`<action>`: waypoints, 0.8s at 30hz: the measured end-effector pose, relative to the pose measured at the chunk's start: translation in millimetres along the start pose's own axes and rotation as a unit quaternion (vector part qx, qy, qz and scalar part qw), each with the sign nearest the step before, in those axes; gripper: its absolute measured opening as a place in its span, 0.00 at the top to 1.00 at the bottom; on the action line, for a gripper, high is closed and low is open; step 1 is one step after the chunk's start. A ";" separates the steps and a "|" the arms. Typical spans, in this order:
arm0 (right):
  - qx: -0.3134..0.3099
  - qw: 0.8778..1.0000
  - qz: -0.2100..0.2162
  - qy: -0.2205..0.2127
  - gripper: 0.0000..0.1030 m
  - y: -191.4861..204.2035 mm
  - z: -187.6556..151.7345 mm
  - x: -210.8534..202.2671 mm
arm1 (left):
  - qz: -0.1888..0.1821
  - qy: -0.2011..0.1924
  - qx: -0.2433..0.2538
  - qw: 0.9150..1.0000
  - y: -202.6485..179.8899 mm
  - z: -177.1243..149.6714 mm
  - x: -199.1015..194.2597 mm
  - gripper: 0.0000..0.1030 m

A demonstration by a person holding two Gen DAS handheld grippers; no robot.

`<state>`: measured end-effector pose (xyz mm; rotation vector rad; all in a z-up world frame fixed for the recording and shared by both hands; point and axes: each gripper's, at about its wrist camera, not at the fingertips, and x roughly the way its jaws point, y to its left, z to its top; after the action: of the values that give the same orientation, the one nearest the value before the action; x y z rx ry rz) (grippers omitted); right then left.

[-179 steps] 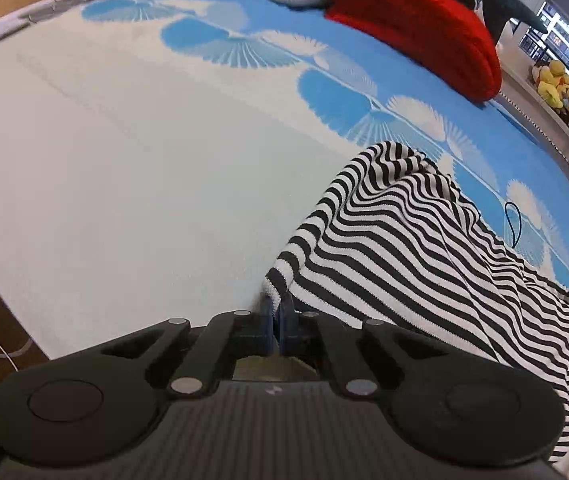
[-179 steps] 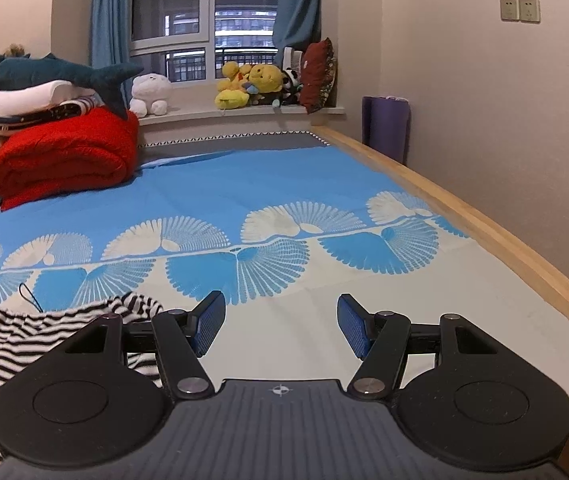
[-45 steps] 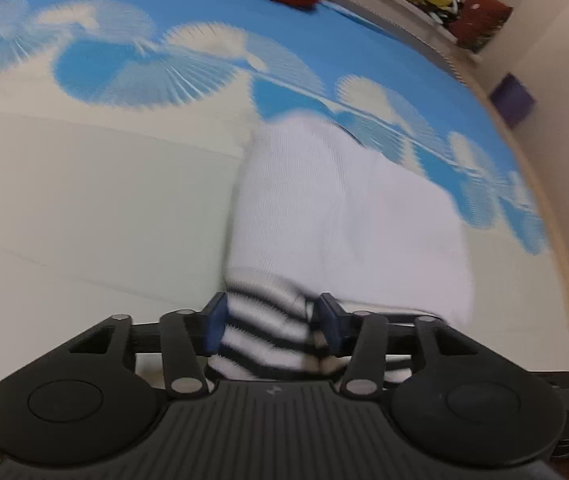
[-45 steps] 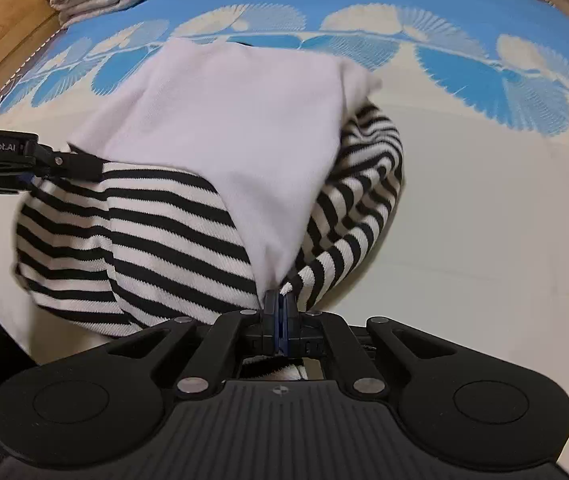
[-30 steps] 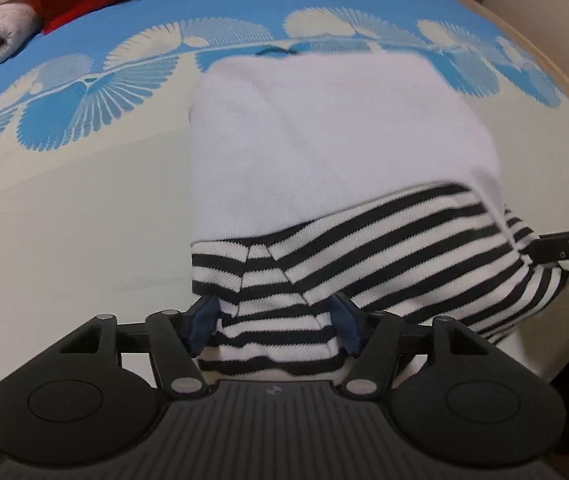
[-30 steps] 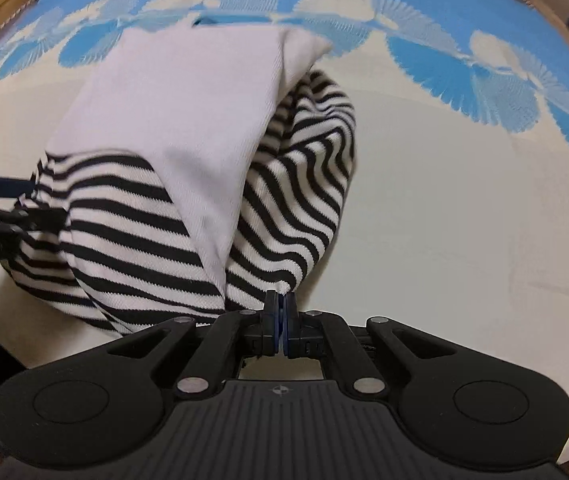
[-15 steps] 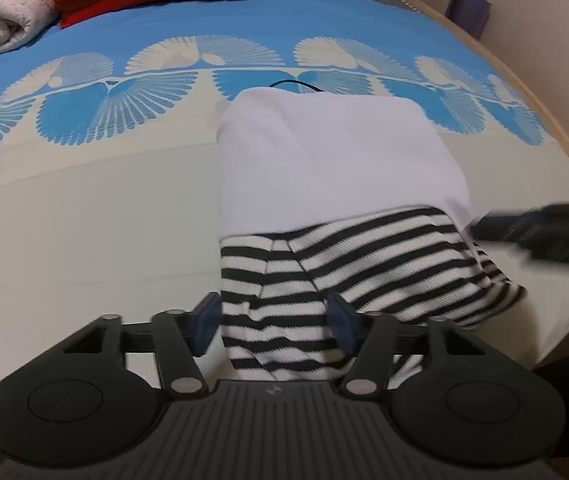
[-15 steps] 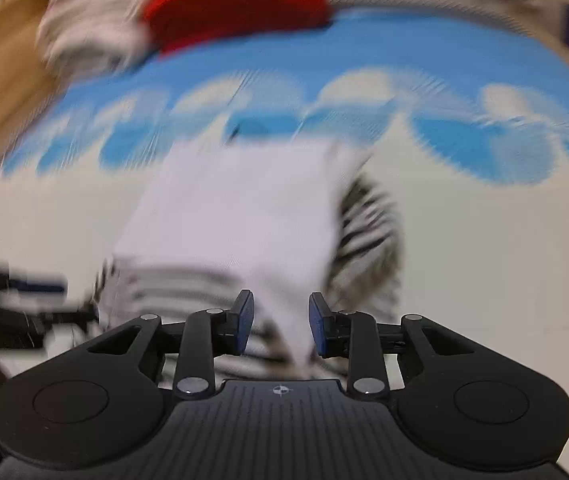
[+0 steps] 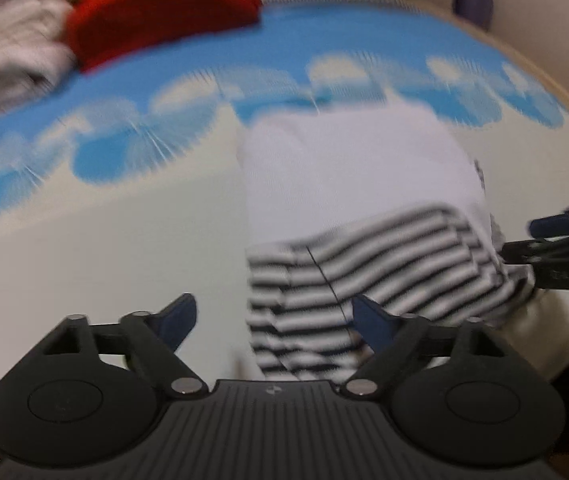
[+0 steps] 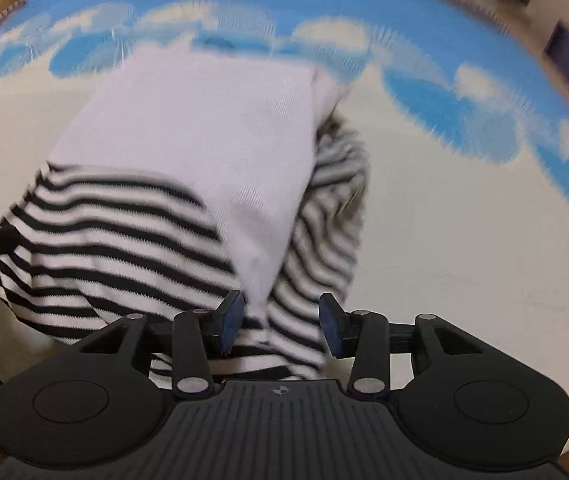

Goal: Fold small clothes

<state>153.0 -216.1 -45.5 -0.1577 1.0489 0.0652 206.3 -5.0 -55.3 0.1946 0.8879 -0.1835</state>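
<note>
A black-and-white striped garment (image 9: pixel 384 264) lies folded on the bed, its plain white inner side (image 9: pixel 348 172) turned up over the far part. It also shows in the right wrist view (image 10: pixel 124 240) with the white panel (image 10: pixel 204 136) on top. My left gripper (image 9: pixel 274 320) is open, its jaws wide apart over the garment's near left corner. My right gripper (image 10: pixel 280 324) is open, its jaws either side of the garment's near right corner. The right gripper shows at the right edge of the left wrist view (image 9: pixel 564 248). Both views are motion-blurred.
The bed cover (image 9: pixel 104 260) is cream near me and blue with white fan shapes further back. A red folded blanket (image 9: pixel 156 12) and pale folded towels (image 9: pixel 0 56) lie at the far left. A wooden bed edge (image 9: pixel 556 92) runs along the right.
Both grippers have let go of the garment and opened; the left jaws are now wider. The garment lies folded on the bed. Both cameras are moving.
</note>
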 end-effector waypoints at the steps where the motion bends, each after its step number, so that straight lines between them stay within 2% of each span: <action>1: 0.000 1.000 -0.002 -0.026 0.57 -1.8 -1.0 -13.3 | 0.006 -0.014 -0.003 1.000 0.9 2.1 -10.2 0.13; 3: 0.014 0.997 0.002 -0.076 0.53 -8.3 -3.5 -41.5 | 0.014 -0.041 -0.017 0.999 6.0 6.0 -33.0 0.11; 5: 0.033 0.992 0.002 -0.124 0.40 -14.8 -9.6 -70.1 | 0.023 -0.070 -0.043 0.996 10.7 7.0 -60.0 0.11; 7: 0.047 0.985 -0.004 -0.168 0.19 -19.3 -19.0 -95.9 | 0.023 -0.095 -0.066 0.993 10.8 6.6 -87.6 0.08; 8: 0.052 0.981 -0.005 -0.187 0.16 -21.3 -25.9 -108.8 | 0.020 -0.111 -0.077 0.991 9.8 2.2 -102.9 0.01; 10: 0.061 0.977 -0.004 -0.206 0.12 -26.3 -36.2 -127.0 | 0.018 -0.145 -0.089 0.985 1.9 -14.8 -129.8 0.00; 12: 0.075 0.973 -0.001 -0.220 0.09 -30.7 -49.2 -140.8 | 0.021 -0.140 -0.088 0.986 -10.0 -29.5 -144.2 0.00; 15: 0.100 0.967 -0.003 -0.233 0.07 -30.3 -76.9 -149.8 | 0.007 -0.113 -0.108 0.988 -23.2 -50.2 -152.5 0.00; 18: 0.113 0.969 -0.004 -0.220 0.07 -20.5 -94.4 -152.1 | -0.004 -0.078 -0.149 0.986 -28.8 -75.1 -145.9 0.00; 20: 0.092 0.971 -0.022 -0.218 0.07 -8.7 -101.4 -149.4 | -0.005 -0.044 -0.155 0.987 -27.1 -79.0 -136.2 0.00; 22: 0.060 0.972 -0.039 -0.223 0.07 0.8 -104.0 -147.3 | 0.014 -0.042 -0.163 0.986 -22.7 -76.3 -128.9 0.00; 24: 0.045 0.974 -0.038 -0.219 0.07 3.0 -104.0 -142.9 | 0.043 -0.046 -0.160 0.985 -20.5 -72.3 -121.7 0.00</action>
<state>-7.8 -226.7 27.2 -0.0957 0.6019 -0.0176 72.1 2.3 -6.5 -0.0734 0.8028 0.0320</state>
